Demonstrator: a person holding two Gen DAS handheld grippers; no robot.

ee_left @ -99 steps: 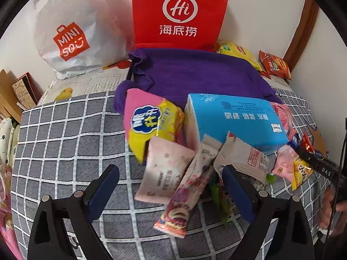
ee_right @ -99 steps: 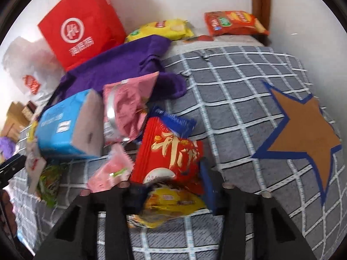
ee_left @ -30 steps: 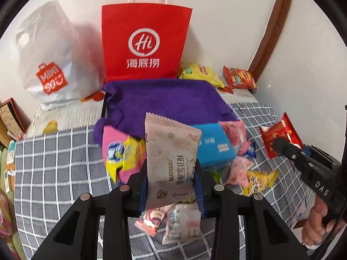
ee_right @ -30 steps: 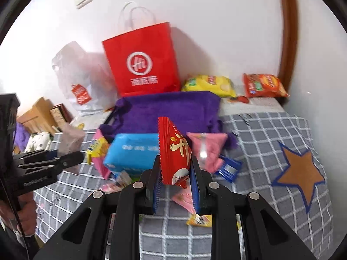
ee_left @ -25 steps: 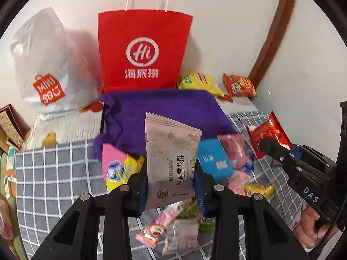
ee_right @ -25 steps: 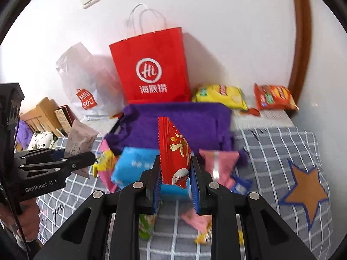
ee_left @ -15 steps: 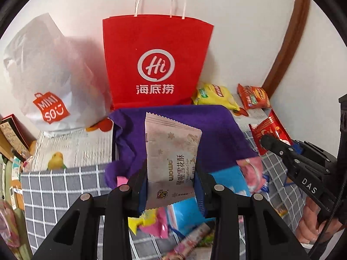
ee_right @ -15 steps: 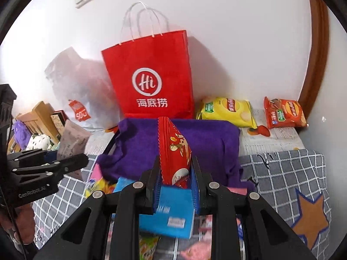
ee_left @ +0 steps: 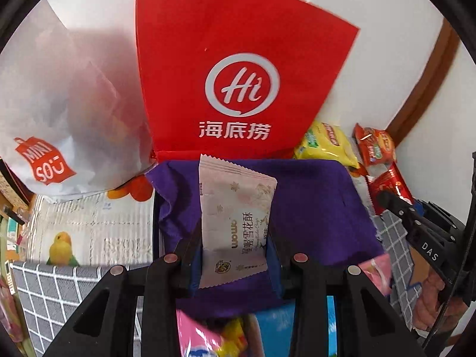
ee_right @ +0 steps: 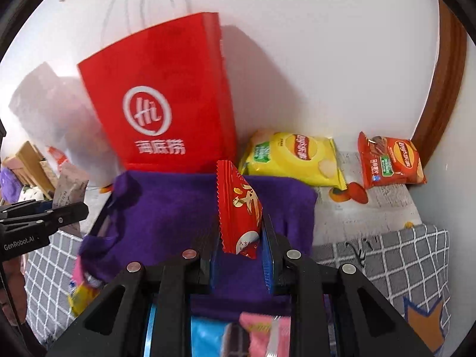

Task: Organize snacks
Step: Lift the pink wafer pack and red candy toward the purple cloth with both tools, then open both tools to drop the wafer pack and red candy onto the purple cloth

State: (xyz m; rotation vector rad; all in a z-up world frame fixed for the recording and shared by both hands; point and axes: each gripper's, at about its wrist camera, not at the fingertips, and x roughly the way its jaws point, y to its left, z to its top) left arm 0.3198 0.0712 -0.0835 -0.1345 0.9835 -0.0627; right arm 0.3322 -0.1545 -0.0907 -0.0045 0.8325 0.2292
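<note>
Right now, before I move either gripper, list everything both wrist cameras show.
red paper bag: 1, red, upright at the wall
white plastic bag: 1, white, left of it
purple cloth bag: 1, purple, before the red bag
yellow chip bag: 1, yellow, by the wall
orange chip bag: 1, orange-red, right of the yellow
pink snack packet: 1, pale pink, in the left gripper
red snack packet: 1, red, in the right gripper
checked cover: 1, grey
</note>
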